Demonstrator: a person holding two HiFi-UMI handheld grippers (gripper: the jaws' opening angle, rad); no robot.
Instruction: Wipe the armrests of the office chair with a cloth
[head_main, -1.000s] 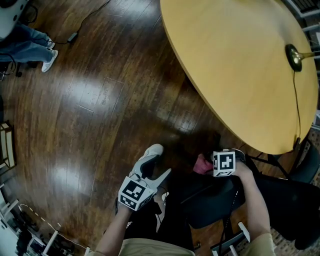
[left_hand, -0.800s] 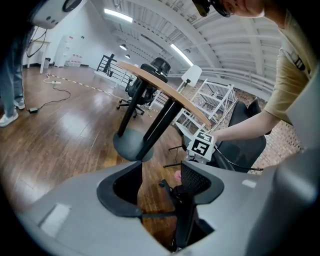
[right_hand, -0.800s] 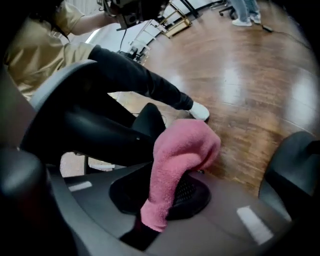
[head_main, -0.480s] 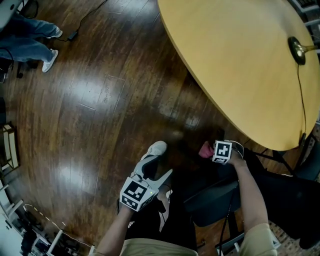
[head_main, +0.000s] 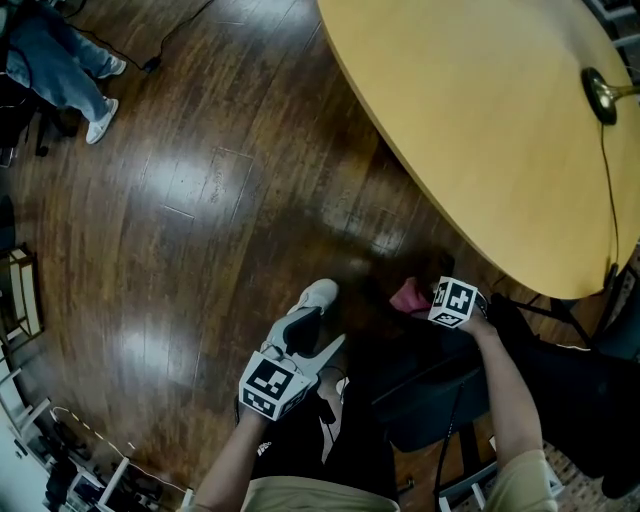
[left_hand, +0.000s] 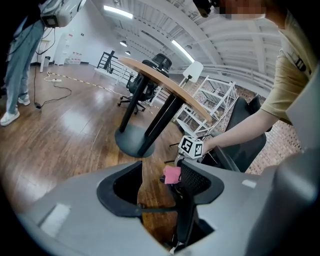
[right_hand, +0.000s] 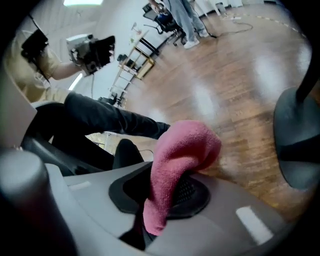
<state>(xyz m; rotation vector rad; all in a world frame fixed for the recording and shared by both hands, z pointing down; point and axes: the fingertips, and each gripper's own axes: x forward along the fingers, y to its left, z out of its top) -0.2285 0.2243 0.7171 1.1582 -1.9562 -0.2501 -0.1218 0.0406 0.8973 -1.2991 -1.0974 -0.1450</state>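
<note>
My right gripper is shut on a pink cloth, which bulges out over its jaws. It hangs low over the front of the black office chair, whose armrest I cannot pick out in the dark. In the left gripper view the cloth and the right gripper show just ahead, under the marker cube. My left gripper hovers to the left above my leg. Its jaws stand open, with only floor between them.
A round wooden table fills the upper right; its dark base stands just beyond the chair. A brass lamp foot and cable sit on the table. My white shoe is beside the chair. A person in jeans stands far left.
My right gripper has sunk toward the chair with the cloth and rolled, its marker cube now tilted. The left gripper has stayed where it was.
</note>
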